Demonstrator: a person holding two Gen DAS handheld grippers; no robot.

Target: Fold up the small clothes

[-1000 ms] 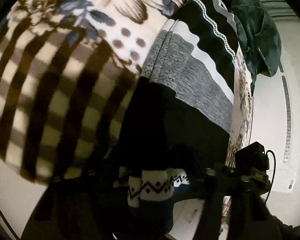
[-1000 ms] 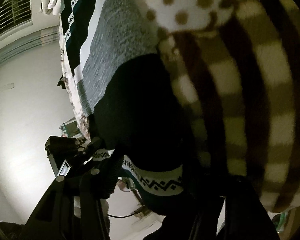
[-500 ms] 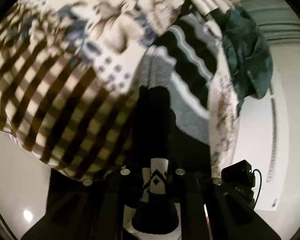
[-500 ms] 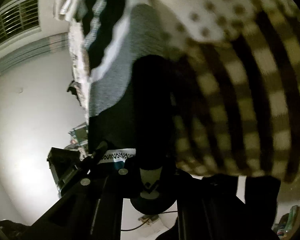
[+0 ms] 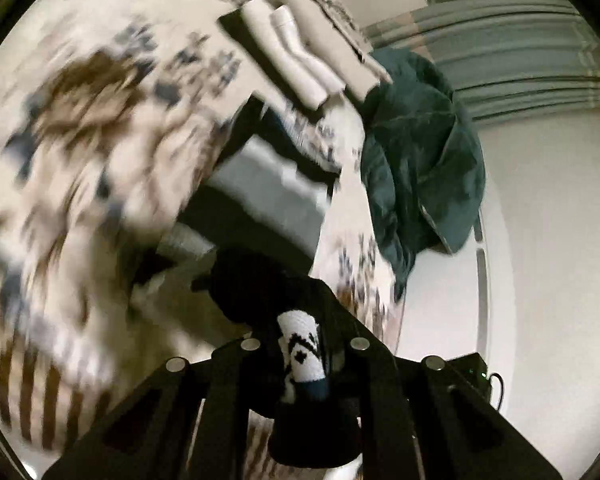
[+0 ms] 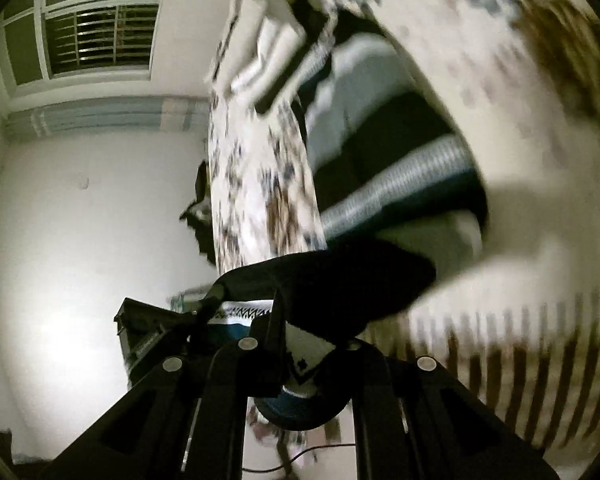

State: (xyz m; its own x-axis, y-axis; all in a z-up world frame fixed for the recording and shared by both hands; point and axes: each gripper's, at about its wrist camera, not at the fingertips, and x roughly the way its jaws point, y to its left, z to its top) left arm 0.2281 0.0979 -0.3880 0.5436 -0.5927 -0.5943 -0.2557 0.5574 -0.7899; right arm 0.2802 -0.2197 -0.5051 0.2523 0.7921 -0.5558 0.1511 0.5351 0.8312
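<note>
Clamping opposite ends of the patterned hem, the left gripper [image 5: 304, 344] and the right gripper [image 6: 300, 350] are each seen with jaws clenched on the dark sweater [image 5: 260, 284]. The hem is lifted off the bed [image 5: 100, 120], while the grey and white striped upper part is spread on the floral blanket. White folded clothes [image 5: 296, 56] are laid beyond it, beside a green garment [image 5: 420, 152].

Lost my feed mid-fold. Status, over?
Left gripper shut on sweater hem. Right gripper shut on hem too. Hem off the blanket, rest blurred. Folded white clothes and green garment farther off, clear.
</note>
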